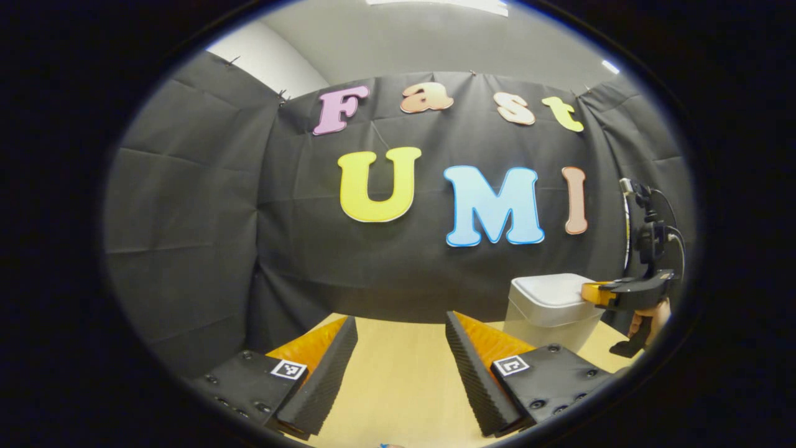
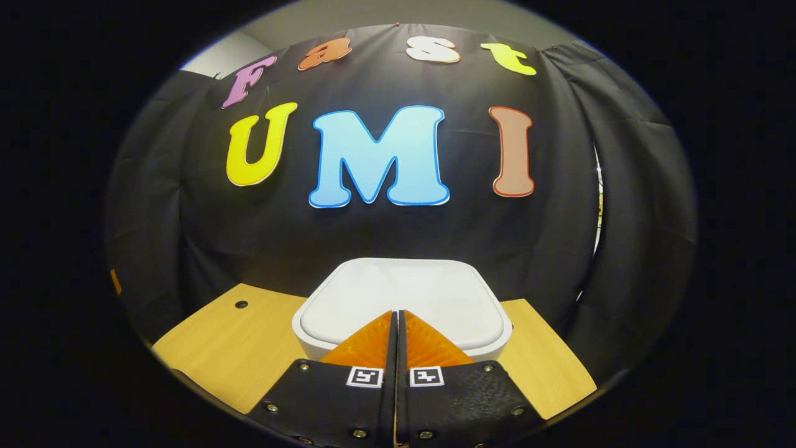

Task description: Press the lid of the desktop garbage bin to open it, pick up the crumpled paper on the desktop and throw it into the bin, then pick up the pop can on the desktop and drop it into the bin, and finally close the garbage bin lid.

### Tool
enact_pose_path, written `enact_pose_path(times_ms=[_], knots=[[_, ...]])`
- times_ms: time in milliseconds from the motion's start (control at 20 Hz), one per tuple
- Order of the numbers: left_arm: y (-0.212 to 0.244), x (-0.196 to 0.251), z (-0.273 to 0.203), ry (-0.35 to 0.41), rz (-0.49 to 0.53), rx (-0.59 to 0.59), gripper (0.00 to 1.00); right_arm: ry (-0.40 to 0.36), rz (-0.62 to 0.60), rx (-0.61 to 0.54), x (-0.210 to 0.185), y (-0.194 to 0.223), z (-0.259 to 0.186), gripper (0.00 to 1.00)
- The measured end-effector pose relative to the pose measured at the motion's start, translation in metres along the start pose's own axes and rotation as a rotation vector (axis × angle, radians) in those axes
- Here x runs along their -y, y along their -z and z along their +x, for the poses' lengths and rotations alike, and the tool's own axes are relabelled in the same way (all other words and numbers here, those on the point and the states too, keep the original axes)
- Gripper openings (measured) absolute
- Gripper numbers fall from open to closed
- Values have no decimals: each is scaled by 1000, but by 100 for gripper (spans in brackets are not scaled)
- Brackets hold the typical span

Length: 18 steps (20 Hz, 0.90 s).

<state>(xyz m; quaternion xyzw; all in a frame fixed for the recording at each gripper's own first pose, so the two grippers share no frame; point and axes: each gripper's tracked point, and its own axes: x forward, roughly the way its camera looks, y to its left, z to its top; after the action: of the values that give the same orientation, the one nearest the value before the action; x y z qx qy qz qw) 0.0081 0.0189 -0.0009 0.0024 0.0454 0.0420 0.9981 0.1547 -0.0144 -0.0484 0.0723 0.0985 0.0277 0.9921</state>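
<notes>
Resting over the white bin [image 2: 404, 298] with flat lid down, right tool [image 2: 398, 314] pinched together, left tool [image 1: 401, 336] spread apart.

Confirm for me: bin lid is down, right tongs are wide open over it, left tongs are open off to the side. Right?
Not quite. The right tongs are shut, fingers together over the lid, as the right gripper view shows. The lid is down and the left tongs are open, off to the side of the bin.

Black cloth wall [image 1: 205, 218], wooden desktop [image 2: 230, 348], grey ceiling [image 1: 404, 43].
</notes>
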Motion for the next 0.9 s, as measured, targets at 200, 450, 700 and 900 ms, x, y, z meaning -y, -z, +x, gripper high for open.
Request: enact_pose_path(times_ms=[200,450,700,900], knots=[[-1,4,-3,-2,37,15,96,4,-8,56,0,1,1,2],[1,6,-10,3,13,12,96,36,-27,74,1,-11,-3,1],[-3,2,-19,-14,9,19,92,37,5,121,3,-36,-9,1],[-5,3,-25,-18,7,26,95,48,13,158,7,-51,-22,1]])
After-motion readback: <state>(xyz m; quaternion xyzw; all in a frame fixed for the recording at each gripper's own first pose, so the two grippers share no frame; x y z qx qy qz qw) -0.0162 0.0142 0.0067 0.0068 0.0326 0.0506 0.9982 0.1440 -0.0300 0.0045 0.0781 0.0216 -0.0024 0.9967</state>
